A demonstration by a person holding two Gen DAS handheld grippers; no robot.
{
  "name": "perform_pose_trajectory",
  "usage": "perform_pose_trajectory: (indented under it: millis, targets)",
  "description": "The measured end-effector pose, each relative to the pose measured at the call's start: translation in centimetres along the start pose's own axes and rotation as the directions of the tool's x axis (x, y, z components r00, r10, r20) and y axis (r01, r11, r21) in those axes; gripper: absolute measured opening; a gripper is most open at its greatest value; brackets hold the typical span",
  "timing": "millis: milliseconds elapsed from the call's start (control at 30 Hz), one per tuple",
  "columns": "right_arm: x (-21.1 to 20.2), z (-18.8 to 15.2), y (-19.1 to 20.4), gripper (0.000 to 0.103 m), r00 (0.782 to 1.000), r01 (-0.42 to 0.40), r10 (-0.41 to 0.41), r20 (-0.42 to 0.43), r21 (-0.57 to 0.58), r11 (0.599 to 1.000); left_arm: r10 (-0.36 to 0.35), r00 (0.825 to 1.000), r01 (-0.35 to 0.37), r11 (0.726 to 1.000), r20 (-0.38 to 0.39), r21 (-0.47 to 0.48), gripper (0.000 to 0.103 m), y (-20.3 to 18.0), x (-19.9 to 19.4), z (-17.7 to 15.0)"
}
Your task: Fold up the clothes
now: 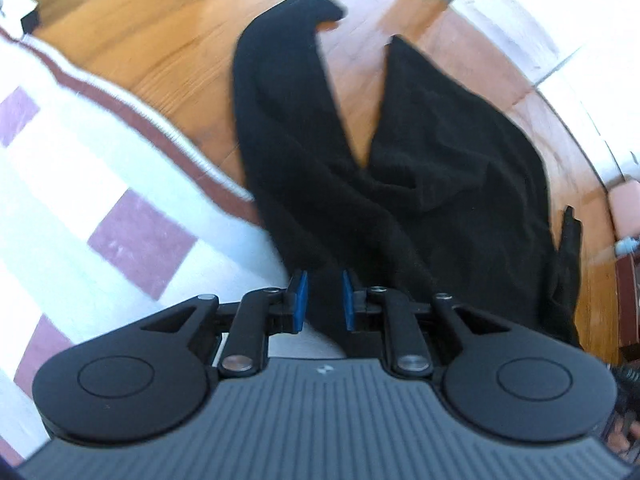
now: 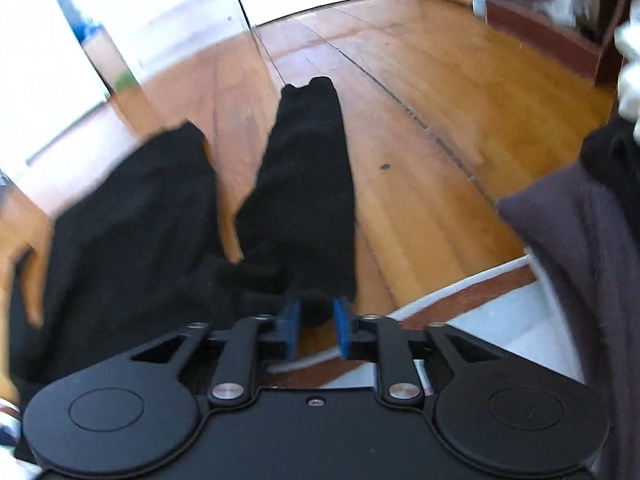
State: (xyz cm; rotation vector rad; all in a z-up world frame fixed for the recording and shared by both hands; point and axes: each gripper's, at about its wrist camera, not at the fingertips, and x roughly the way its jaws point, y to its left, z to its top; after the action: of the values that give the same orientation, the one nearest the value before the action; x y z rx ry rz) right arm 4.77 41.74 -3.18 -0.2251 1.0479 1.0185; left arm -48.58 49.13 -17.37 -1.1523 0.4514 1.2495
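Black trousers (image 1: pixel 400 168) lie with both legs stretched away over the wooden floor (image 1: pixel 160 40), and their near end reaches the edge of a white rug (image 1: pixel 80 184). My left gripper (image 1: pixel 325 300) points down at that near end, and black cloth fills the narrow gap between its blue pads (image 1: pixel 299 300). In the right wrist view the trousers (image 2: pixel 304 184) run away from my right gripper (image 2: pixel 317 328). Its jaws stand apart, with a lump of the black cloth at the tips and rug showing between the pads (image 2: pixel 343 332).
The rug (image 2: pixel 500 320) is white with purple squares and a brown border. A dark grey garment (image 2: pixel 580 260) hangs in at the right. White walls and doors (image 2: pixel 160 8) ring the wooden floor (image 2: pixel 440 120), and dark brown furniture (image 2: pixel 540 28) stands at the far right.
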Motion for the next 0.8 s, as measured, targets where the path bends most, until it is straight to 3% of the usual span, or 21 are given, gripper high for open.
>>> perform_pose_trajectory:
  millis: [67, 133, 167, 200, 333, 400, 467, 500, 533, 567, 600, 633, 700, 767, 800]
  targets:
    - [0.6, 0.5, -1.8, 0.059, 0.998, -0.057, 0.054, 0.024, 0.115, 0.992, -0.073, 0.996, 0.070, 0.996, 0.050, 0.052, 0.021, -1.2, -0.8, -0.1]
    - [1.7, 0.6, -3.6, 0.059, 0.996, -0.091, 0.087, 0.029, 0.222, 0.971, -0.129, 0.983, 0.112, 0.985, 0.129, 0.134, 0.034, -2.8, -1.6, -0.5]
    - [2.2, 0.5, -4.3, 0.059, 0.995, -0.102, 0.099, 0.021, 0.251, 0.963, -0.151, 0.977, 0.123, 0.976, 0.150, 0.180, 0.045, -3.8, -1.8, -0.8]
    - [2.7, 0.4, -4.9, 0.059, 0.994, -0.111, 0.112, 0.013, 0.281, 0.953, -0.172, 0.977, 0.144, 0.969, 0.129, 0.201, 0.052, -4.7, -1.1, -0.8]
    - [4.5, 0.0, -6.0, 0.059, 0.991, -0.121, 0.131, -0.007, 0.326, 0.937, -0.251, 0.967, 0.231, 0.932, 0.038, 0.280, 0.053, -8.3, 2.0, -0.7]
    - [6.0, 0.3, -6.2, 0.059, 0.988, -0.129, 0.149, -0.033, 0.351, 0.928, -0.294, 0.954, 0.299, 0.921, -0.056, 0.251, 0.053, -9.8, 5.1, -0.3]
    - [7.2, 0.3, -5.8, 0.057, 0.980, -0.172, 0.196, -0.040, 0.335, 0.926, -0.251, 0.963, 0.269, 0.925, -0.101, 0.269, 0.053, -10.7, 7.1, -0.6]
    - [7.3, 0.4, -4.8, 0.032, 0.976, -0.189, 0.213, -0.055, 0.286, 0.939, -0.227, 0.966, 0.253, 0.926, -0.122, 0.280, 0.053, -11.1, 8.1, -0.7]
    - [7.1, 0.5, -3.6, 0.012, 0.984, -0.153, 0.168, -0.066, 0.192, 0.970, -0.183, 0.974, 0.217, 0.926, -0.136, 0.308, 0.053, -11.3, 8.8, -0.9]
    - [7.0, 0.5, -2.4, 0.003, 0.990, -0.113, 0.120, -0.072, 0.094, 0.989, -0.135, 0.977, 0.183, 0.926, -0.162, 0.332, 0.053, -11.1, 9.5, -0.9]
    - [6.0, 0.5, -1.5, 0.003, 1.000, -0.028, 0.028, 0.002, -0.003, 1.000, -0.064, 0.978, 0.131, 0.929, -0.199, 0.346, 0.053, -10.6, 10.2, -1.1]
    - [4.9, 0.6, -0.5, 0.002, 0.995, 0.067, -0.059, 0.086, -0.093, 0.993, -0.006, 0.974, 0.088, 0.932, -0.228, 0.352, 0.053, -10.6, 10.7, -1.2]
    - [3.2, 1.0, -0.2, 0.000, 0.971, 0.183, -0.156, 0.183, -0.138, 0.973, 0.008, 0.972, 0.080, 0.928, -0.235, 0.363, 0.050, -9.2, 10.4, -1.4]
    - [3.0, 1.0, -0.2, 0.000, 0.933, 0.322, -0.282, 0.222, -0.168, 0.932, 0.044, 0.968, 0.051, 0.929, -0.247, 0.366, 0.050, -8.5, 10.3, -1.0]
    - [3.2, 0.8, -0.4, 0.000, 0.926, 0.354, -0.316, 0.206, -0.183, 0.917, 0.050, 0.969, 0.042, 0.931, -0.242, 0.363, 0.050, -8.3, 10.2, -0.8]
